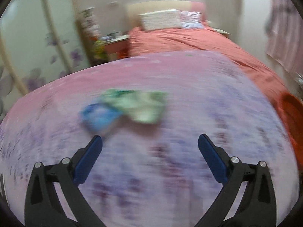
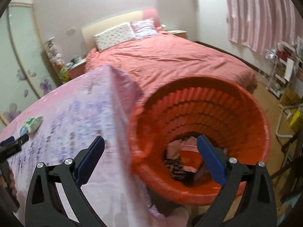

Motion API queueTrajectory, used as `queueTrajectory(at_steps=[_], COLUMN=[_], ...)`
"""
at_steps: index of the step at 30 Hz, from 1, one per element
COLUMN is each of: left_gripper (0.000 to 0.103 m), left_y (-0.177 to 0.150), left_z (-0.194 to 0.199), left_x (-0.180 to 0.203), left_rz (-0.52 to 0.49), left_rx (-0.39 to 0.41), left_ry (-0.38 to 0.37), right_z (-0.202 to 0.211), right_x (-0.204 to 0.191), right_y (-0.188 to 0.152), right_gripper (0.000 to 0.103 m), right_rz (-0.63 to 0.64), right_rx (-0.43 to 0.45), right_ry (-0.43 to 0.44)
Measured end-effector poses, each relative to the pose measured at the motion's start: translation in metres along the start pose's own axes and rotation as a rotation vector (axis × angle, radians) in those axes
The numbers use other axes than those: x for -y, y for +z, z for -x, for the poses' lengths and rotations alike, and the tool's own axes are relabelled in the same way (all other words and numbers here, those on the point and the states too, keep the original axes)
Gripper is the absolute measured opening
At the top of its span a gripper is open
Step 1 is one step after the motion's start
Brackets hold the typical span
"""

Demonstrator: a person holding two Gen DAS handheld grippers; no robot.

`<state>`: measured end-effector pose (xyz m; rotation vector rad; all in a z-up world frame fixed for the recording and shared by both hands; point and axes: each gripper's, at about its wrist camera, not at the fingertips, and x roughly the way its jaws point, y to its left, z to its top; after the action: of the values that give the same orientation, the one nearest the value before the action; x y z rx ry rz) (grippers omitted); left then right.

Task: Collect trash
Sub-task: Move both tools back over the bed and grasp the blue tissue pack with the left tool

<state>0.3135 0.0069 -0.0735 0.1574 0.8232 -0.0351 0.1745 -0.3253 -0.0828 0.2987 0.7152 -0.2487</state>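
Room: bedroom, coral-covered bed (image 2: 170,60) behind the work area.
Table: pink-lilac floral cloth (image 1: 170,113), blurred in the left view.
Bin: red ribbed wastebasket (image 2: 246,113) beside the table's corner, scraps already inside.
Trash: green wrapper (image 1: 140,106) touching blue wrapper (image 1: 100,117), near the table's left part.
Left claw (image 1: 149,141): wide open, empty, just short of the wrappers; it should settle, then pinch one wrapper.
Right claw (image 2: 150,142): wide open, empty, over the bin's mouth.

No legible text in either view. The green wrapper (image 1: 136,106) and blue wrapper (image 1: 99,117) on the tablecloth (image 1: 170,151) are motion-blurred. Print on the trash inside the red basket (image 2: 251,113) is too small to read.
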Motion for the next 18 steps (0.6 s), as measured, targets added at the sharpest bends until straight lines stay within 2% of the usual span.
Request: queueTrajectory(at_steps=[3, 6, 8, 12, 15, 18], left_gripper=[0.099, 0.096, 0.090, 0.090, 0.087, 0.078], left_y=[0.003, 0.006, 0.010, 0.023, 0.033, 0.042], left_z=[-0.016, -0.031, -0.039, -0.052, -0.063, -0.073], left_x=[-0.048, -0.070, -0.074, -0.073, -0.067, -0.065], left_rz=[0.096, 0.146, 0.152, 0.150, 0.128, 0.139], left_rx=[-0.019, -0.056, -0.075, -0.074, -0.084, -0.109], left_ry=[0.048, 0.040, 0.040, 0.025, 0.053, 0.057], right_z=[0.000, -0.002, -0.006, -0.011, -0.014, -0.016], right_x=[-0.023, -0.038, -0.046, -0.061, -0.068, -0.072], right_y=[-0.004, -0.007, -0.009, -0.013, -0.017, -0.019], right_gripper=[0.097, 0.097, 0.097, 0.097, 0.097, 0.097], right_rz=[0.031, 0.038, 0.043, 0.063, 0.069, 0.065], right_rx=[-0.006, -0.023, -0.037, -0.062, -0.074, -0.081], right_ry=[0.037, 0.069, 0.082, 0.094, 0.095, 0.099])
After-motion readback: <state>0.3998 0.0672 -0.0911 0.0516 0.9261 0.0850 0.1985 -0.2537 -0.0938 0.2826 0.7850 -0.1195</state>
